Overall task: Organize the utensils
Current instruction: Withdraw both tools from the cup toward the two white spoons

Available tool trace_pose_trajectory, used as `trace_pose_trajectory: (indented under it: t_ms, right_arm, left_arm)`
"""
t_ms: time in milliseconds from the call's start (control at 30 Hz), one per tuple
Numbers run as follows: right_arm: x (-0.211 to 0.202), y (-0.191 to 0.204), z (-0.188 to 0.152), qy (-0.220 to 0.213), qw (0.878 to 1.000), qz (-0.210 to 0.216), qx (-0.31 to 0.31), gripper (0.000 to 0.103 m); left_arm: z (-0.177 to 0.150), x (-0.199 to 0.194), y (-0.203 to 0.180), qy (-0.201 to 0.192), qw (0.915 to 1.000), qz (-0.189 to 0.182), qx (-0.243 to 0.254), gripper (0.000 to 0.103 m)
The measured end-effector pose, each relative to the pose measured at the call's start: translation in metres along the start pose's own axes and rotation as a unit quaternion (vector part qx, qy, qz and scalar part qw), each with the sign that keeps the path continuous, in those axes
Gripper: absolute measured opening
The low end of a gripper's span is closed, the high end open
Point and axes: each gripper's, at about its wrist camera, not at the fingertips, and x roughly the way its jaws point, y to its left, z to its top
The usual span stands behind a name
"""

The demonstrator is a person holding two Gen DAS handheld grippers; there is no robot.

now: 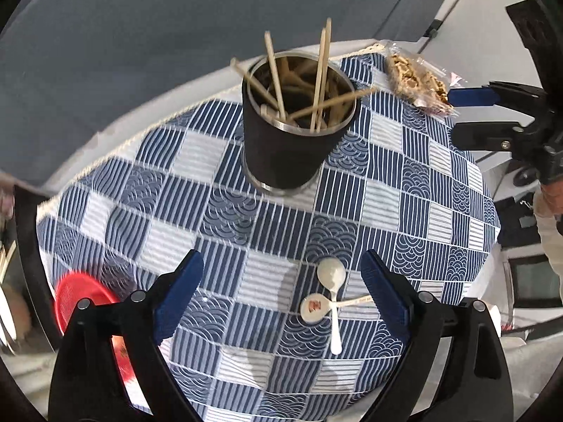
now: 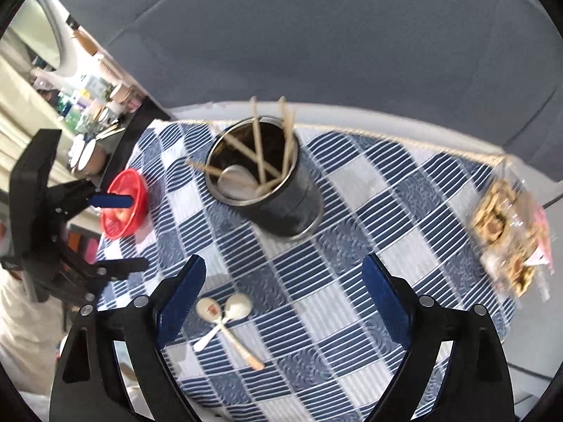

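Both sets of tongs hang released above the desk (image 1: 225,232), holding nothing: the left tongs (image 1: 281,302) and the right tongs (image 2: 285,302) each spread wide. Two white spoons (image 1: 329,302) lie crossed on the blue checked cloth, near the left tongs' right finger at about 4 o'clock from the cloth's middle. The dark metal cup (image 1: 295,130) stands upright toward 12 o'clock, bristling with chopsticks (image 1: 322,70). A red bowl (image 2: 123,204) sits at 9 o'clock, a snack bag (image 2: 506,235) at 3 o'clock.
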Motion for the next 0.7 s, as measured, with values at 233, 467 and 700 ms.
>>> trace_pose_trajectory:
  t_ms: [233, 467, 700]
  right_arm:
    - [0.014, 0.010, -0.024, 0.011, 1.000, 0.023, -0.006, 0.086]
    - [0.030, 0.006, -0.050, 0.025, 0.999, 0.018, -0.014, 0.086]
    - [0.054, -0.004, -0.085, 0.044, 0.999, 0.019, -0.009, 0.086]
  left_arm:
    - [-0.036, 0.016, -0.010, 0.002, 0.9985, -0.010, -0.054, 0.090]
    - [-0.062, 0.038, -0.022, 0.006, 0.9968, -0.008, -0.079, 0.091]
    - [-0.085, 0.061, -0.030, 0.002, 0.9936, -0.013, -0.112, 0.091]
